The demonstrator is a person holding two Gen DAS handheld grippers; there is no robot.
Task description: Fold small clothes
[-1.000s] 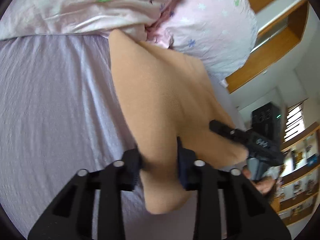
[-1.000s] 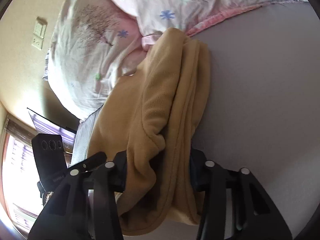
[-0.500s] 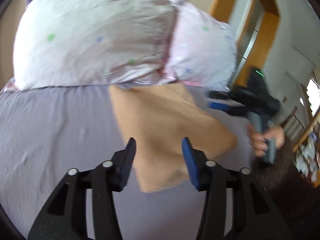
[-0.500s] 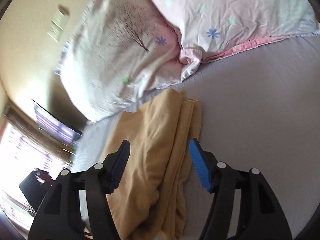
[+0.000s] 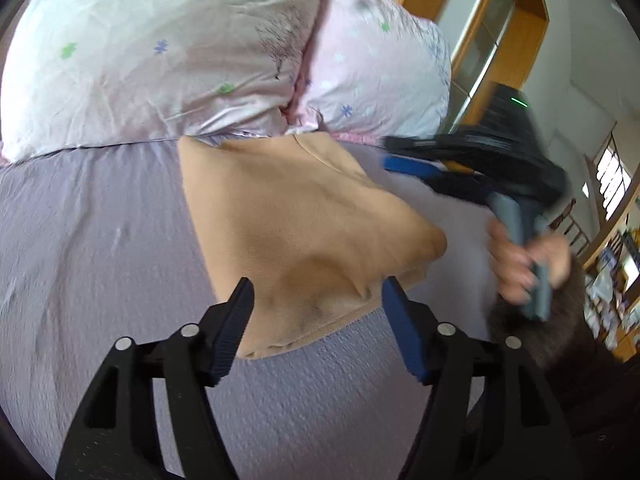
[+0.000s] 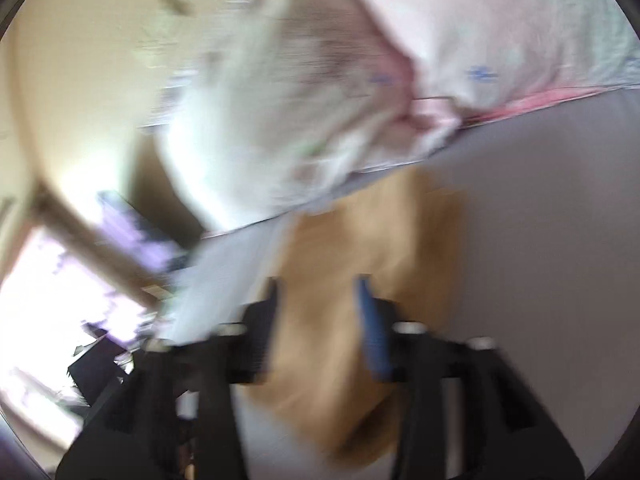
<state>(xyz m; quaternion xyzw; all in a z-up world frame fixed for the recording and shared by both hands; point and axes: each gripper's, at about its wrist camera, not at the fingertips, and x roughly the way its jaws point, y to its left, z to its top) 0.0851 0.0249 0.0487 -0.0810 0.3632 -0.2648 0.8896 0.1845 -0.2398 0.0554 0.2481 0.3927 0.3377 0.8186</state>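
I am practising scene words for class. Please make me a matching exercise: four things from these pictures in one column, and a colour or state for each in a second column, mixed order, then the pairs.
Column 1
1. folded garment
2. bed sheet
3. pillows
4. left gripper

Column 2
A. pale pink, with small star prints
B. open, holding nothing
C. tan, lying flat on the bed
D. light purple, slightly wrinkled

Pairs: 1-C, 2-D, 3-A, 4-B

We are in a home bedroom: a bed with a lilac sheet (image 5: 100, 240), two floral pillows (image 5: 160, 52) at top, wooden shelving (image 5: 516, 40) upper right.
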